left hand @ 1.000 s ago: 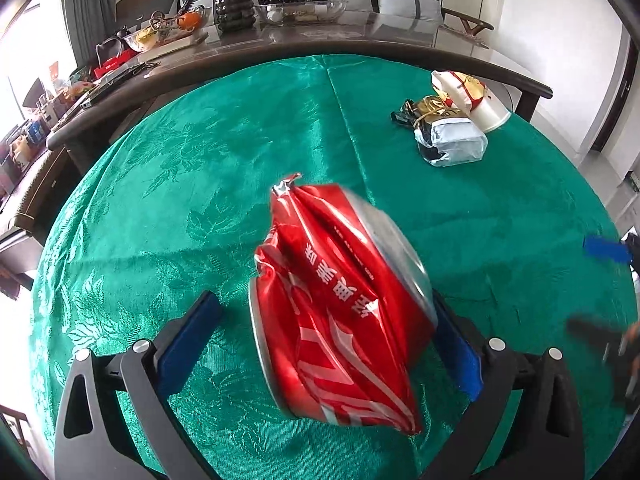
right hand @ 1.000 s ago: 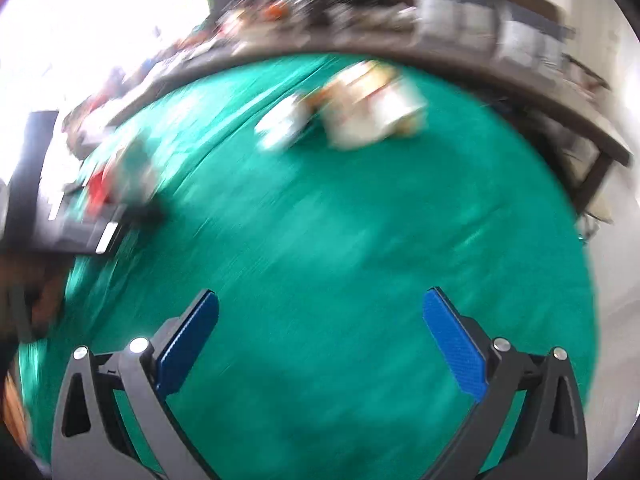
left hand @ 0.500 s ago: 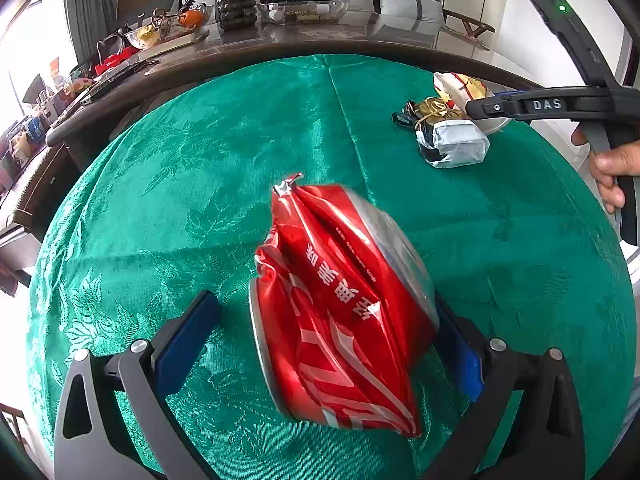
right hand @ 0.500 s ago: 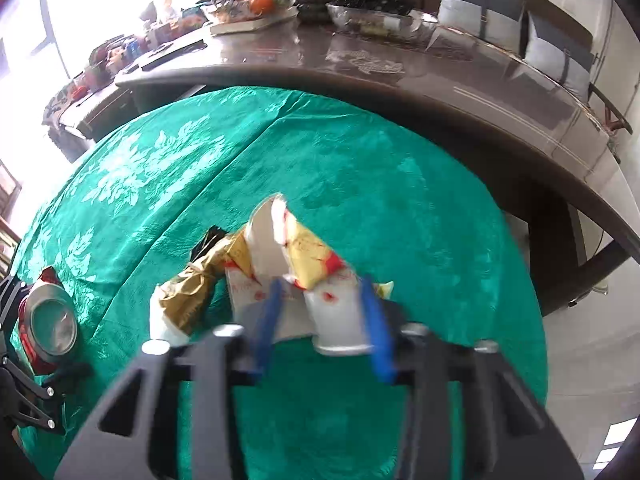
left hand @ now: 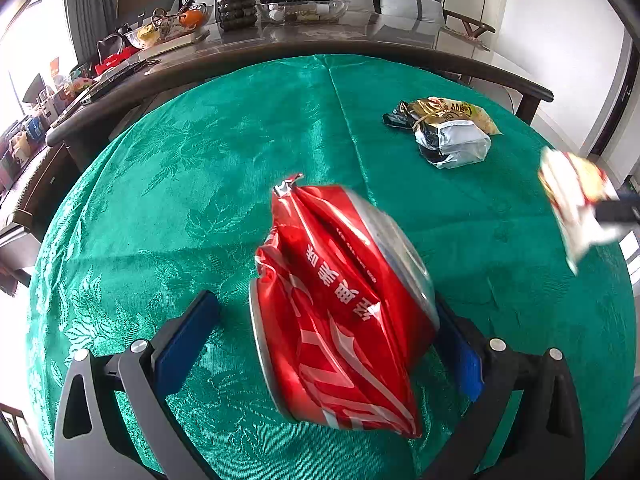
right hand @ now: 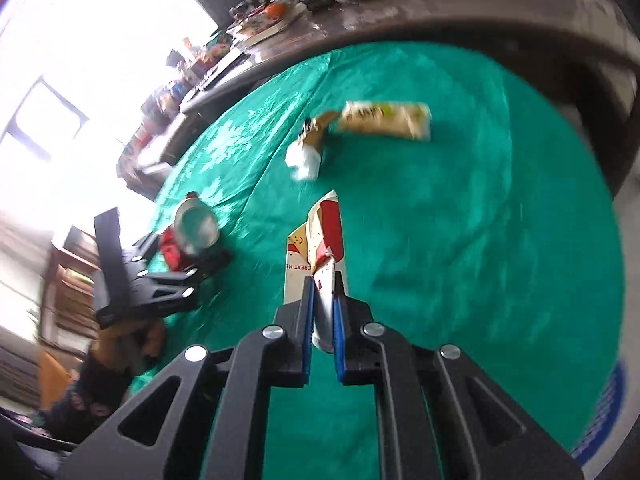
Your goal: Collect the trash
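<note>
**Trash on the green cloth**

Green damask cloth covers the round surface, with a cluttered dark counter behind its far edge. My left tongs stand wide around a crushed red can; the right pad touches it, the left pad stands apart. My right tongs have just been closing and now pinch a flattened red-and-white paper cup, lifted off the cloth. Crumpled wrappers lie toward the far right edge.
</note>
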A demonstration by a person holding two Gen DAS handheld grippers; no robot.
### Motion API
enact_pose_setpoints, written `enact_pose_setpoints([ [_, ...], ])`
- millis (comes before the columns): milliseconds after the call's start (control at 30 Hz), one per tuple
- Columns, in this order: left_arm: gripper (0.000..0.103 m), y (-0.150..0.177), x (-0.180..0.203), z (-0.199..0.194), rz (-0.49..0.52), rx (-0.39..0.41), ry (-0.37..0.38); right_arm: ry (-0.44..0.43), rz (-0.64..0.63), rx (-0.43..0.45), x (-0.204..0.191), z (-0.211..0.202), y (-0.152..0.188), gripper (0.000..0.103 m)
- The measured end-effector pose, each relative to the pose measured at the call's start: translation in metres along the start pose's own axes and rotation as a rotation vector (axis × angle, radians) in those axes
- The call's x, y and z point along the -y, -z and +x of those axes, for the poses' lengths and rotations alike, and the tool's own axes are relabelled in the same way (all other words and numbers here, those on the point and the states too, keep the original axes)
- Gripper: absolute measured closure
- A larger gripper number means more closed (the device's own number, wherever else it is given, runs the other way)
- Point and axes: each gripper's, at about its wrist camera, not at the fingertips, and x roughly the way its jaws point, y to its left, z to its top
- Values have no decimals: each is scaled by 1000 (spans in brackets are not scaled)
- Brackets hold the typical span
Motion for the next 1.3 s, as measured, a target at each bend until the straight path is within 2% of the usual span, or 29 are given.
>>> enact_pose_setpoints([
  [67,4,0,0,0,0,0,0,65,9,2,11,-2,15,92],
  [100,4,0,0,0,0,0,0,91,18,19,17,-4,20,86],
  [133,4,0,0,0,0,0,0,105,31,25,21,-6,22,84],
  [200,4,0,0,0,0,0,1,143,45,42,26,-10,26,70],
  [333,4,1,-1,-2,20,-1,22,139,41,77,26,-18,30,60],
  [400,4,7,-3,-7,56,-2,43,155,18,87,25,-21,29,50],
  [567,4,28,-21,-22,71,3,56,275,-74,136,11,-32,35,50],
  [633,4,33,-26,-28,58,12,72,295,-115,160,0,-33,40,50],
  [667,4,34,-26,-32,50,21,84,301,-139,168,-8,-30,41,43],
  [700,4,34,-24,-37,39,37,103,312,-170,186,-20,-28,45,27],
  [733,4,32,-22,-39,31,46,114,323,-190,205,-28,-25,48,23],
  [767,4,29,-17,-40,16,55,120,333,-208,220,-35,-23,51,23],
  [900,4,18,2,-30,-52,38,65,354,-232,240,-54,0,53,23],
  [1000,4,12,15,-18,-49,26,-80,438,-293,254,-67,23,48,23],
  [1100,4,8,14,-15,-58,31,-167,524,-371,251,-75,42,45,27],
  [1133,4,7,12,-15,-67,33,-171,566,-380,259,-77,43,44,27],
  [1167,4,6,9,-16,-82,33,-171,569,-367,274,-78,39,45,27],
  [1300,4,1,-1,-19,-106,32,-130,485,-222,342,-60,6,51,25],
])
